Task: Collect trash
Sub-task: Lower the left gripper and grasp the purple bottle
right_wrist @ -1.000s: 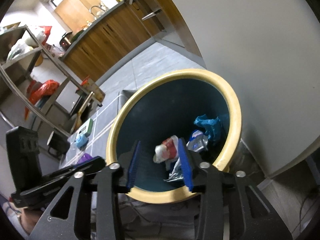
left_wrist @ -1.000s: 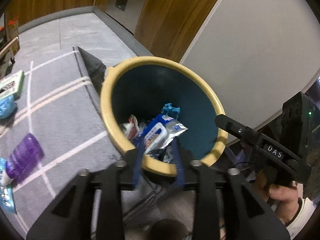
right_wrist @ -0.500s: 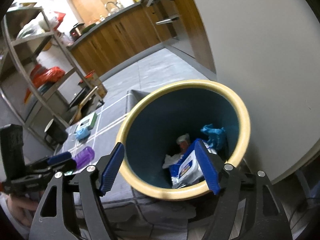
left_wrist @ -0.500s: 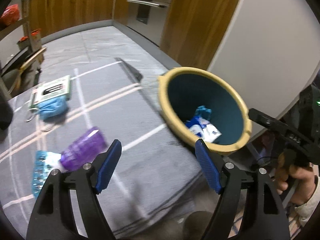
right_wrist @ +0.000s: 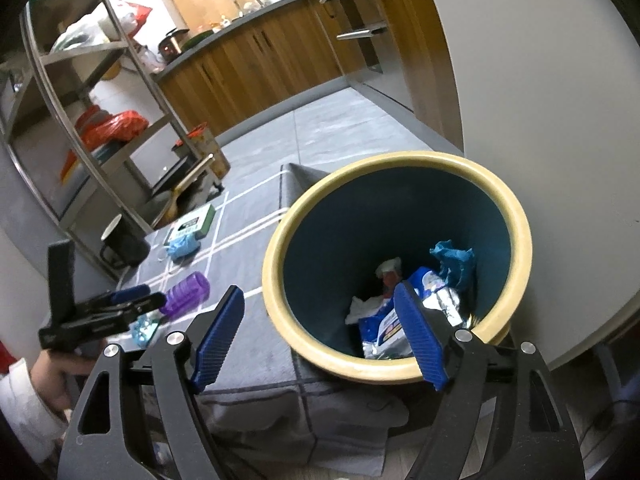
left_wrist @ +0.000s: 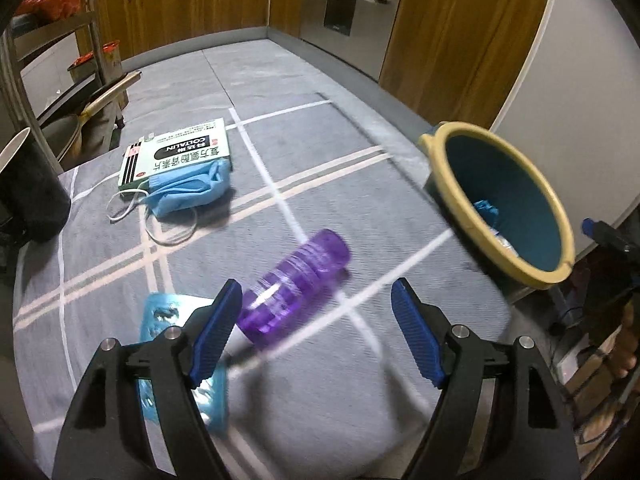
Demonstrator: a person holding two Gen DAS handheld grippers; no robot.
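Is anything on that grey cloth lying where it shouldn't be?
Yes. A purple bottle lies on its side on the cloth, a blue face mask is crumpled against a green medicine box, and a blue blister pack lies loose. All remain outside the bin.

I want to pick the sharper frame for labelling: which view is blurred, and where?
Left wrist view: motion blur smears the purple bottle and the bin rim. Right wrist view: mostly sharp, the bin's contents readable; fisheye bends the shelf rack.
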